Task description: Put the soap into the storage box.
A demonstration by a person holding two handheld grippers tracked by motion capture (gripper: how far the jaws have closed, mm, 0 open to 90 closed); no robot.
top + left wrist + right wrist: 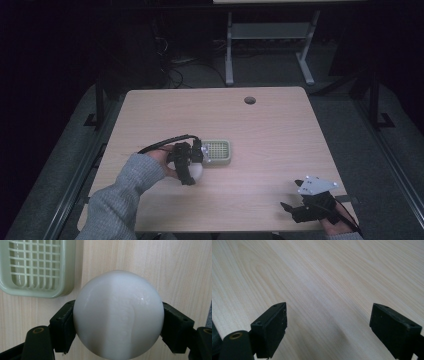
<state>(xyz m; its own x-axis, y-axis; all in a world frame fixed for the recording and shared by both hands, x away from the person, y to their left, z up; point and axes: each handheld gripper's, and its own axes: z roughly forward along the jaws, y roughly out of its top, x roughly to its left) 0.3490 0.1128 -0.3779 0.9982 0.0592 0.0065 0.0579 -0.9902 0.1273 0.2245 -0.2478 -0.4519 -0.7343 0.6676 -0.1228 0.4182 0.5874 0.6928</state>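
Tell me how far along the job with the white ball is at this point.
Done: the left gripper has the white ball clamped between its jaws. In hand: it holds the ball beside the green tray, not over it. Probably left: placing the ball in the tray, if that is the goal. The right gripper waits open over bare table.

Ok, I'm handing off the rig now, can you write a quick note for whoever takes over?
Left gripper: shut on the white ball, held just beside the green tray, over the table.
Right gripper: open, holding nothing, parked low near the table's near right corner.
Done: ball is grasped.
Left: ball is not in the tray yet; probably move it over the grid and release.
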